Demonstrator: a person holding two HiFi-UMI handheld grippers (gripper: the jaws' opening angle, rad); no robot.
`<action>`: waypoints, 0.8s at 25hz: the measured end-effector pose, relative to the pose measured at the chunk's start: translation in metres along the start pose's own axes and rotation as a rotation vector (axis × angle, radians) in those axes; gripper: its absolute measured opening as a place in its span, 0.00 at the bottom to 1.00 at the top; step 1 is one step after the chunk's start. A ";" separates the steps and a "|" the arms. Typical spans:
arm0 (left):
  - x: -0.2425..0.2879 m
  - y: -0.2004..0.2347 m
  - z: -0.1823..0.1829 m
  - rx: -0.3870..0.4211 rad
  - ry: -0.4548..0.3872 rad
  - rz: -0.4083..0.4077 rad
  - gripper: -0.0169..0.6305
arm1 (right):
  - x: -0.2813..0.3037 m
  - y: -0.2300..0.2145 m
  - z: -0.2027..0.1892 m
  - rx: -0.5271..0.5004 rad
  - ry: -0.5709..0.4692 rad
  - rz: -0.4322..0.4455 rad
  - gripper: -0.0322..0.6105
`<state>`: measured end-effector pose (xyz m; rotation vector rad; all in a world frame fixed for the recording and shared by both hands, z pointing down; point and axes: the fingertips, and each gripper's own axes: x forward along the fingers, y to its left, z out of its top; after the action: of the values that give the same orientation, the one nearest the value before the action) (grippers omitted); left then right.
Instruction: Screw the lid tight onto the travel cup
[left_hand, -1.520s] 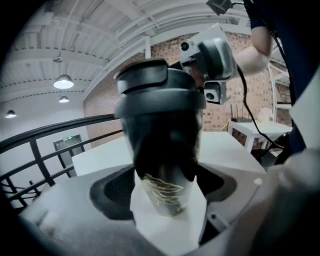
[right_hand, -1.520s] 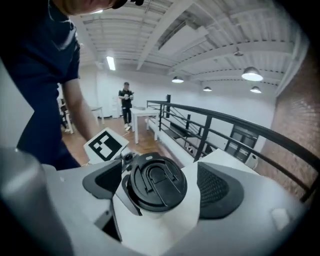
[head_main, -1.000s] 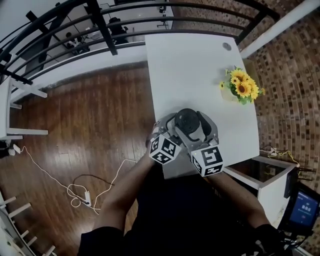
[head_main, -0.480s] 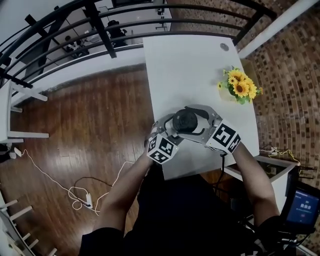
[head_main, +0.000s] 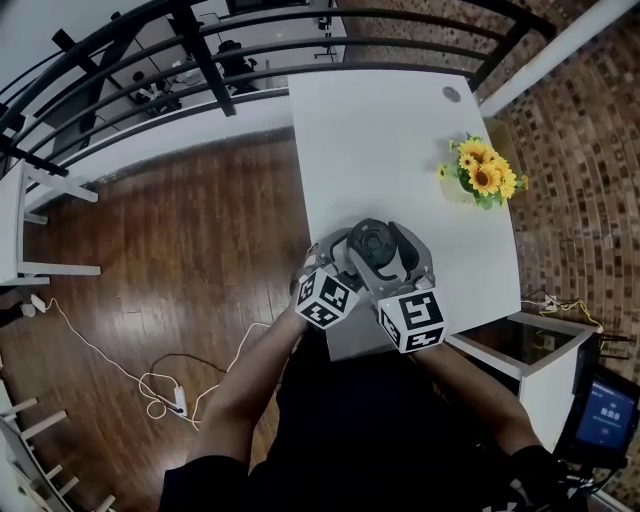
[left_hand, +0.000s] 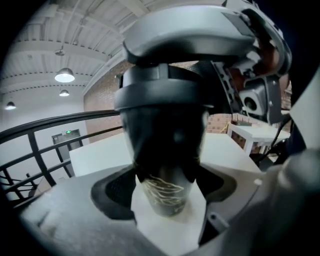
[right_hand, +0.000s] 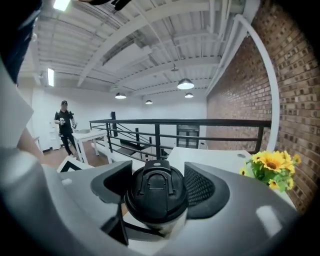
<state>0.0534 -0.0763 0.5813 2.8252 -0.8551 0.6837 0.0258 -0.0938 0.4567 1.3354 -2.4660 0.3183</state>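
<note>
Fingers (left_hand: 114, 192) of the left gripper (left_hand: 163, 202) are clenched on the cup (left_hand: 165, 145), grasping its dark body from both sides. Fingers (right_hand: 202, 187) of the right gripper (right_hand: 157, 176) are closing round the black lid (right_hand: 156, 197), their pads at its rim. The lid sits on top of the cup. In the head view the cup stands upright at the lower middle of the white surface (head_main: 380, 120), and the sunflowers (head_main: 482, 170) sit well apart at the upper right.
</note>
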 end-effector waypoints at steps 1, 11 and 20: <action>0.000 0.000 0.000 0.000 0.000 -0.003 0.61 | 0.001 -0.001 0.003 -0.006 0.013 0.044 0.56; 0.003 -0.002 0.000 -0.001 0.005 -0.015 0.61 | -0.001 0.026 -0.017 -0.383 0.150 0.622 0.69; 0.002 0.000 -0.003 -0.002 0.008 -0.011 0.60 | 0.005 0.008 -0.019 -0.138 0.029 0.127 0.69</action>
<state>0.0537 -0.0768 0.5846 2.8215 -0.8371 0.6922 0.0195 -0.0866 0.4753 1.1140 -2.5042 0.1916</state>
